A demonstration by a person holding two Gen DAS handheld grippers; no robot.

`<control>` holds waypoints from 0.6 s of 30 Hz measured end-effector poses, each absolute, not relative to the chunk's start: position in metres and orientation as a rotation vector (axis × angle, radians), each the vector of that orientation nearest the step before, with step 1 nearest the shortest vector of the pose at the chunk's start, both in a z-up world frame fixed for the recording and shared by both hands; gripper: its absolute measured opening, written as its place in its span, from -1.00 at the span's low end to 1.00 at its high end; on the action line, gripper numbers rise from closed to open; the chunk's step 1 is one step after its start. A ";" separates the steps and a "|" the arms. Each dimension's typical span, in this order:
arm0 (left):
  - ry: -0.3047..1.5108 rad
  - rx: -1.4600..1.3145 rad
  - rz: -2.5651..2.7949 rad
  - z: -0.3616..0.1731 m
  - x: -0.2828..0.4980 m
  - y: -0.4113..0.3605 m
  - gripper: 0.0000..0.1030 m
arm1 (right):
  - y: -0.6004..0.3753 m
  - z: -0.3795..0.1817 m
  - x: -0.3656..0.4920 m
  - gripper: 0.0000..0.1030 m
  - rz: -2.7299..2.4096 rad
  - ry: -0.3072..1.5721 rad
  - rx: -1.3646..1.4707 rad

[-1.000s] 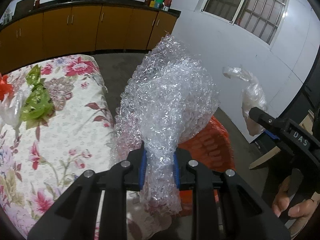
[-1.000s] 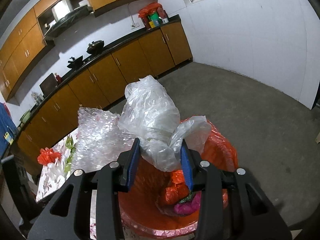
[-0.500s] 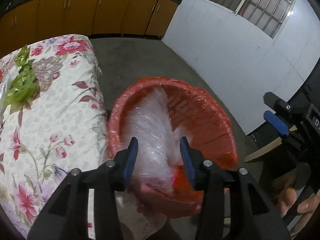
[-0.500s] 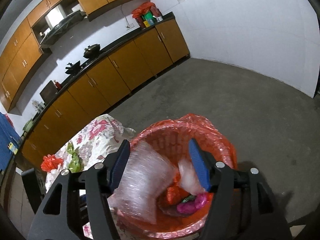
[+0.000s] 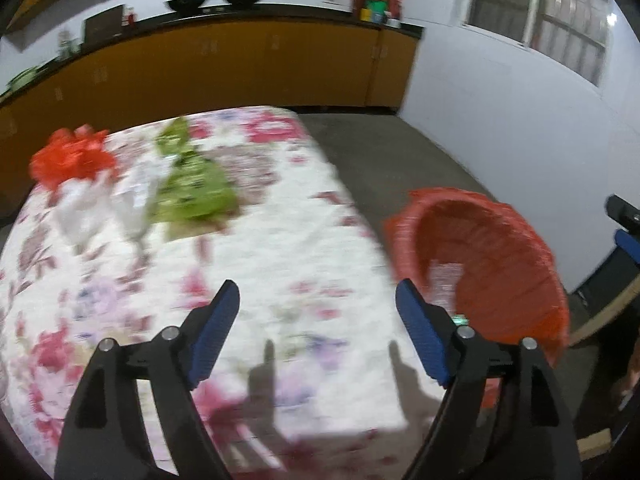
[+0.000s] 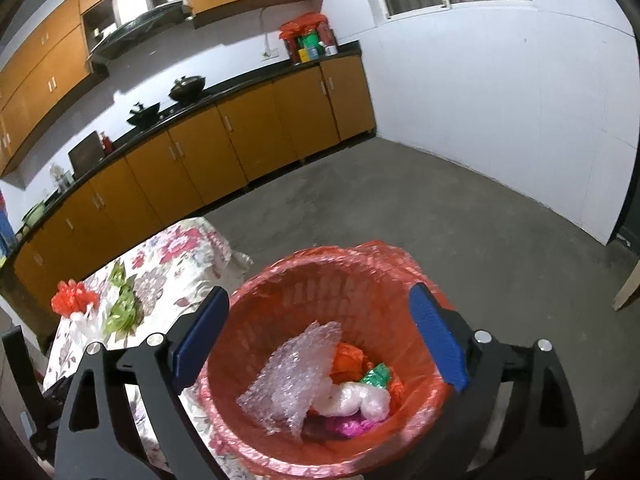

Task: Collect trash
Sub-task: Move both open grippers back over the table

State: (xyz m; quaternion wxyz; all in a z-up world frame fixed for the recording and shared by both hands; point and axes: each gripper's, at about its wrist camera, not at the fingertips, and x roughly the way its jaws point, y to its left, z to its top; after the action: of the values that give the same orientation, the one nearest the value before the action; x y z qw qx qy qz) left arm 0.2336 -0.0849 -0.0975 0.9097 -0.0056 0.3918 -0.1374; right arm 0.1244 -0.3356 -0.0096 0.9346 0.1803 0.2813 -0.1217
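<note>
An orange-lined waste basket (image 6: 280, 288) stands on the floor beside the flowered table (image 6: 176, 248). Bubble wrap (image 6: 292, 372), a clear plastic bag (image 6: 356, 398) and coloured wrappers lie inside it. My right gripper (image 6: 320, 336) is open and empty right above the basket. My left gripper (image 5: 318, 332) is open and empty over the table (image 5: 280, 240), with the basket (image 5: 500, 248) to its right. On the table's far left lie a red bag (image 5: 72, 156), a green wrapper (image 5: 192, 188) and white plastic (image 5: 84, 208). They also show in the right wrist view: red bag (image 6: 74, 296), green wrapper (image 6: 122, 306).
Orange kitchen cabinets (image 6: 240, 140) with pots on the counter run along the back wall. A grey concrete floor (image 6: 440, 216) lies beyond the basket, with white walls to the right. The right gripper's edge (image 5: 624, 220) shows at the right of the left wrist view.
Both grippers opened and dropped the bubble wrap and the clear bag into the basket. The left gripper has since swung left over the table.
</note>
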 end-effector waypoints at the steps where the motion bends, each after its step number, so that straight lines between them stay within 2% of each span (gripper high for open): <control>1: 0.809 -0.016 -0.259 -0.098 0.234 -0.074 0.57 | -0.333 -0.010 0.126 0.77 -0.240 0.579 0.363; 18: 0.742 -0.092 0.096 -0.101 0.238 0.091 0.66 | -0.216 -0.002 0.186 0.77 -0.011 0.620 0.183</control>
State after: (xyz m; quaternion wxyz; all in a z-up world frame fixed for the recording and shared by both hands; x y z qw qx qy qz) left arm 0.2385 0.0912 -0.1014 0.9298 -0.0451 0.3623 0.0469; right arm 0.1864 -0.2158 -0.0020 0.9482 0.0901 0.3045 -0.0056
